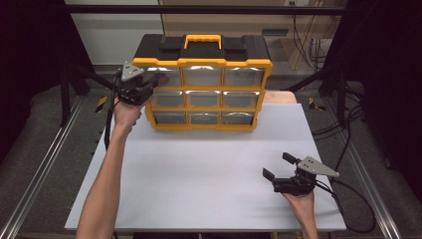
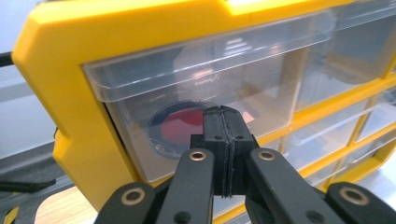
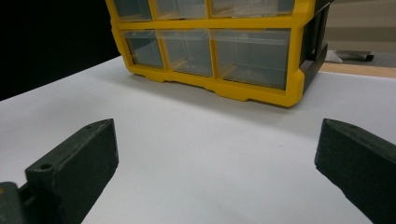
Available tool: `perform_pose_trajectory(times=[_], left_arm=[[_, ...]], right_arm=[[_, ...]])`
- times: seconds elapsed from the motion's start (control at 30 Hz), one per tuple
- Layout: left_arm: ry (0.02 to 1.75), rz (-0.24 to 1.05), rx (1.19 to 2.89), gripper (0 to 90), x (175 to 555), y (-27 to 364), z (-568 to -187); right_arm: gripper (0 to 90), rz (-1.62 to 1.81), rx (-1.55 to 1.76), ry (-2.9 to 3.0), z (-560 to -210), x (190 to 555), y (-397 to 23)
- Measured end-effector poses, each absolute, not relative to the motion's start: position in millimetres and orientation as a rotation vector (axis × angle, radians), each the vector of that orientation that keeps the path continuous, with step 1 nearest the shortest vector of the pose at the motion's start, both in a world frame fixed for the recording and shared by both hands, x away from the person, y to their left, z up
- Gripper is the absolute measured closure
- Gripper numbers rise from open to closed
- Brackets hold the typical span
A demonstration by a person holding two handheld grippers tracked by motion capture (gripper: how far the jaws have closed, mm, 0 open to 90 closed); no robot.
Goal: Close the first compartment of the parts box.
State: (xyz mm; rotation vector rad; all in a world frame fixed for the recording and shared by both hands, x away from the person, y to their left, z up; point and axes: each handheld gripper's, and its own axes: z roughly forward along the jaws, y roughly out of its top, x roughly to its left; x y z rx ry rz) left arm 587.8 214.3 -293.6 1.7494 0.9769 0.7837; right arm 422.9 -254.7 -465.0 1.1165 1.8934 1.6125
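White worktop (image 1: 199, 174) carried yellow drawer organizer (image 1: 204, 62). Left gripper (image 2: 223, 116) clenched empty, nose right at top-left clear drawer (image 2: 196, 84). Right gripper (image 1: 276, 166) sat released, well apart.

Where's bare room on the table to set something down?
The white table is bare from the organizer forward to the near edge, bordered right by the open right gripper. A narrow strip lies right of the organizer. It is crowded at the organizer's top-left drawer, where the shut left gripper sits.
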Motion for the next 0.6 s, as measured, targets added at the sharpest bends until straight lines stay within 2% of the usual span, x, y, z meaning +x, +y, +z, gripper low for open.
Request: perform_pose_trajectory(times=[0.17,0.2,0.27,0.37,0.53,0.6], left_arm=[[0.935,0.768,1.731,83.6,575,216,-291],[0.927,0.763,1.726,76.5,573,217,-291],[0.910,0.749,1.716,73.7,567,218,-291],[0.892,0.726,1.725,57.5,559,219,-294],[0.854,0.699,1.719,35.9,546,220,-300],[0.840,0.667,1.701,30.3,541,223,-302]], right_arm=[[0.5,1.615,1.112,1.889,-465,423,-255],[0.4,1.616,1.118,1.888,-464,422,-256],[0.4,1.617,1.119,1.887,-464,422,-256],[0.4,1.614,1.114,1.887,-465,423,-255],[0.4,1.615,1.119,1.887,-464,423,-256],[0.4,1.615,1.120,1.888,-464,423,-255]])
